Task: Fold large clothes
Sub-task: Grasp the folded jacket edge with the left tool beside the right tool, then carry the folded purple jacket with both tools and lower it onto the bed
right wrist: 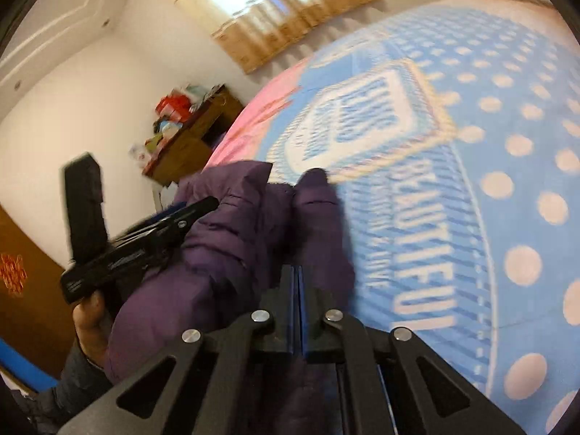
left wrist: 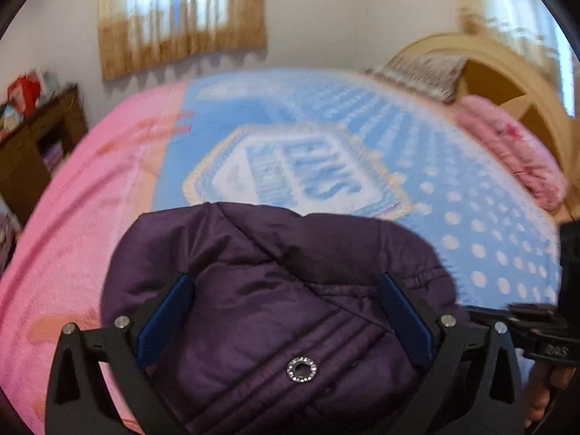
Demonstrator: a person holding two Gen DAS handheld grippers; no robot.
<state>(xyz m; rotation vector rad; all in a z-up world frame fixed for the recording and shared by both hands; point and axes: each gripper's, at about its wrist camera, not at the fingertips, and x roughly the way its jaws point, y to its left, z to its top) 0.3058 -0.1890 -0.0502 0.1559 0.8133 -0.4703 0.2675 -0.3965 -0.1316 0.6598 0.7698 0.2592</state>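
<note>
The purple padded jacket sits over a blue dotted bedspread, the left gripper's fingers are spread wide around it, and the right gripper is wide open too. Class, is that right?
Not quite. The right gripper is not open: the right wrist view shows its blue pads pressed together. The purple padded jacket does sit over the blue dotted bedspread, with the left gripper spread wide around it.

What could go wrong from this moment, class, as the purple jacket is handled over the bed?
1. The left gripper stands wide open around the bulky purple jacket, so that side could sag or slide out.
2. The right gripper appears shut on only a thin bit of fabric, which might slip free.
3. The rhinestone snap lies between the left fingers and could get pinched if they close.
</note>
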